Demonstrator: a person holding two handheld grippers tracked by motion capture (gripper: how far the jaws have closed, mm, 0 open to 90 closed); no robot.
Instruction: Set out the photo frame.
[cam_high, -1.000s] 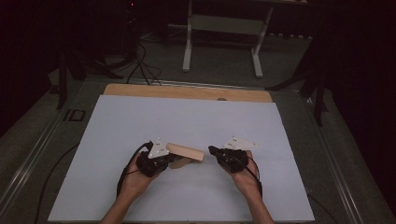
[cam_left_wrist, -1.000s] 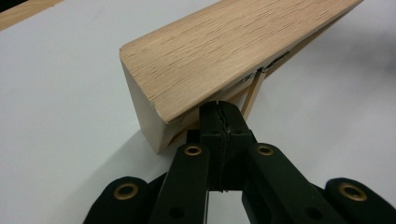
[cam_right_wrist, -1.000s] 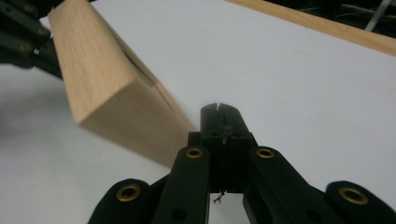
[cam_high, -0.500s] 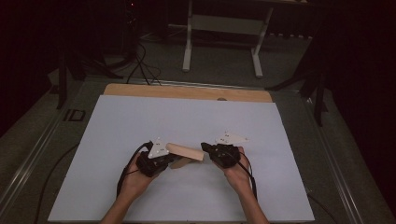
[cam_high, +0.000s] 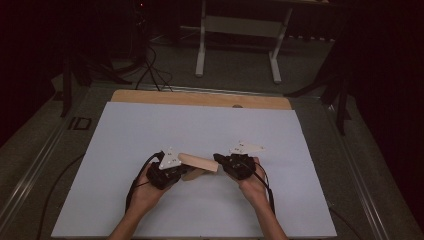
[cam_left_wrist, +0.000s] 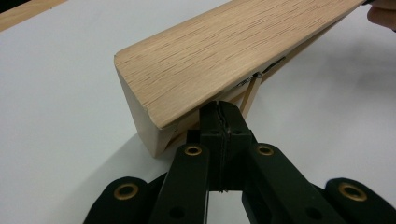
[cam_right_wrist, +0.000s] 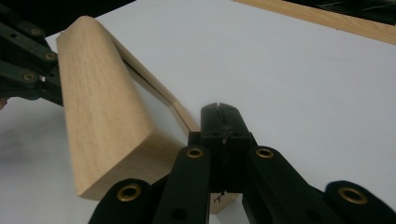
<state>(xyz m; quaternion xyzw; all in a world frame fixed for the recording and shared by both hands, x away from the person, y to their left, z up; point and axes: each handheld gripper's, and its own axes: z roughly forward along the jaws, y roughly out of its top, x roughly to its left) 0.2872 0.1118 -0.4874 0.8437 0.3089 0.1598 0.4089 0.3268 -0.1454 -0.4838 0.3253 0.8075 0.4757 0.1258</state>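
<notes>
A wooden block (cam_high: 199, 162), apparently a hinged two-leaf piece with a thin lower leaf showing beneath the thick upper one, sits on the white table sheet (cam_high: 200, 125) near the person, at centre, between the two tools. Its long axis runs left to right across the table, tilted slightly, the right end a little nearer.

The left gripper (cam_high: 172, 172) stands at the block's left end. In the left gripper view its jaws are drawn together at the underside of the block (cam_left_wrist: 224, 51), where a thin metal fitting shows; whether they pinch the lower leaf cannot be told.

The right gripper (cam_high: 225, 162) stands at the block's right end. In the right gripper view its jaws are also together, tips just beside the thin lower leaf, the block (cam_right_wrist: 100, 121) stretching away to the left; a clamp on wood cannot be confirmed.

Judgement: both hands are equally near, one per end; any coming move turns on the end-to-end axis.
</notes>
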